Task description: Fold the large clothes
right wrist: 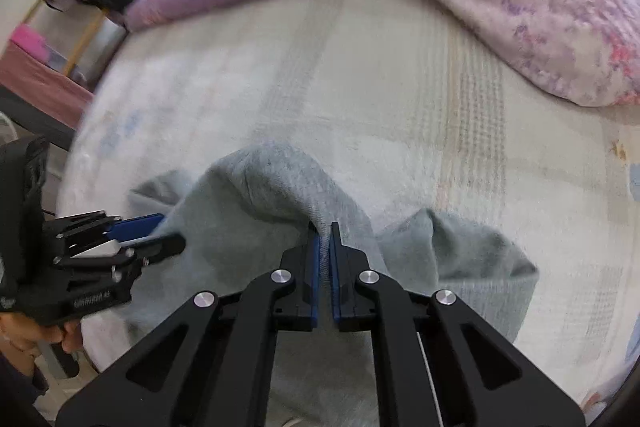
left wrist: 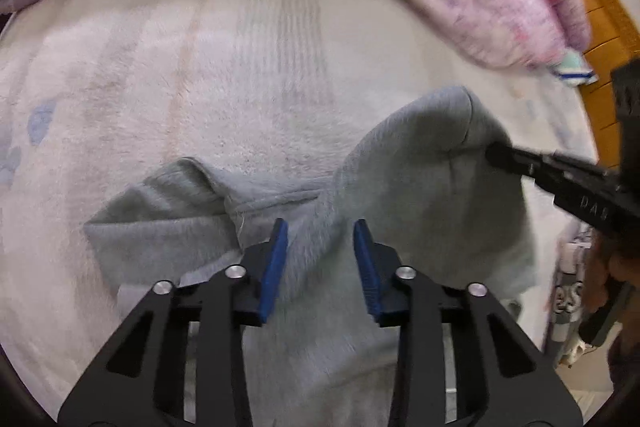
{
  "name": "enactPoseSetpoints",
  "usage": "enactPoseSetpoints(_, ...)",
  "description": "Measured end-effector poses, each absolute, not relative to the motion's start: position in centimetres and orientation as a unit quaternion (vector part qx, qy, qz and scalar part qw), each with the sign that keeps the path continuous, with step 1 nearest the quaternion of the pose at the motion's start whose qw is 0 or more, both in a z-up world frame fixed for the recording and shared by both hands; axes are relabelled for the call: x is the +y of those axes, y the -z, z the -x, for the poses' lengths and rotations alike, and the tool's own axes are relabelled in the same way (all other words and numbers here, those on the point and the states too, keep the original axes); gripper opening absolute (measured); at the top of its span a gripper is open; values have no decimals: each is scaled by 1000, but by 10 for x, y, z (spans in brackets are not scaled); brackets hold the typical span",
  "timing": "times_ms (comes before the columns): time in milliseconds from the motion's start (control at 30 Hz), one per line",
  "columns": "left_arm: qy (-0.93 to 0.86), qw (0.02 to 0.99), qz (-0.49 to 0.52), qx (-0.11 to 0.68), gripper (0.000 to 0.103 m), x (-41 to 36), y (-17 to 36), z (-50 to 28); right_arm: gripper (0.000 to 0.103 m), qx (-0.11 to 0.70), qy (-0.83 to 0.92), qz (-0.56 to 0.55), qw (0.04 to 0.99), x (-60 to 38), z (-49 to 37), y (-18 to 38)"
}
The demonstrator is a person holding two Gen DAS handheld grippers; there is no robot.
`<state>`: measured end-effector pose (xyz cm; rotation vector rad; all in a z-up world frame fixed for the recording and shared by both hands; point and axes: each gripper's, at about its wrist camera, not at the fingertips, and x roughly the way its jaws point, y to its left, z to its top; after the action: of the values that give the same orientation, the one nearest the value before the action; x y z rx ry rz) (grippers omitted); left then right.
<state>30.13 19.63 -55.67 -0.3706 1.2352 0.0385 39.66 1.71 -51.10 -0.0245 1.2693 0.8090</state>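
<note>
So I've got the grey garment (left wrist: pixel 400 187) bunched near the front edge of the bed (left wrist: pixel 200 87), nowhere near flat yet. My right gripper (right wrist: pixel 325 235) has its fingers pressed together on a raised ridge of the cloth, pinching it into a peak. My left gripper (left wrist: pixel 320 235) has its fingers spread, with fabric lying between them but, as far as I can tell, not gripped.

My worry is that if I lift with the right now, only one side comes up and the whole thing twists or drags into a worse heap. That pinch also looks shallow, so the knit could slip out mid-lift. The pink quilt (right wrist: pixel 540 7) is well apart from it, so there's no snag risk.
</note>
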Motion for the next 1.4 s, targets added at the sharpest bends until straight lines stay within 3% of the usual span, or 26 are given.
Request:
enactPoseSetpoints(233, 5, 773, 258, 580, 32, 184, 538, -201, 4, 586, -400, 10, 704, -39, -278, 480)
enactPoseSetpoints(433, -11, 749, 323, 579, 33, 181, 530, -144, 5, 646, -396, 108, 644, -54, -193, 535)
enactPoseSetpoints(533, -16, 751, 311, 582, 34, 176, 526, -150, 13, 685, -363, 121, 620, -58, -189, 561)
enactPoseSetpoints(667, 0, 759, 324, 565, 48, 162, 525, -177, 22, 685, -358, 66, 631, -70, -200, 547)
enactPoseSetpoints(733, 13, 756, 323, 569, 49, 149, 530, -195, 22, 678, -348, 17, 647, -82, -210, 532)
enactPoseSetpoints(833, 31, 755, 306, 579, 59, 121, 554, -212, 23, 659, -310, -49, 684, -96, -233, 516)
enactPoseSetpoints(1033, -29, 690, 249, 679, 58, 98, 629, -184, 21, 684, -281, -114, 663, -65, -254, 555)
enactPoseSetpoints(1100, -53, 667, 282, 688, 50, 111, 649, -162, 17, 717, -281, -119, 627, -50, -246, 581)
enactPoseSetpoints(1233, -46, 676, 274, 682, 46, 114, 649, -153, 14, 745, -264, -84, 607, -30, -210, 622)
enactPoseSetpoints(1400, -38, 673, 277, 685, 46, 114, 641, -153, 14, 754, -255, -87, 599, -30, -208, 624)
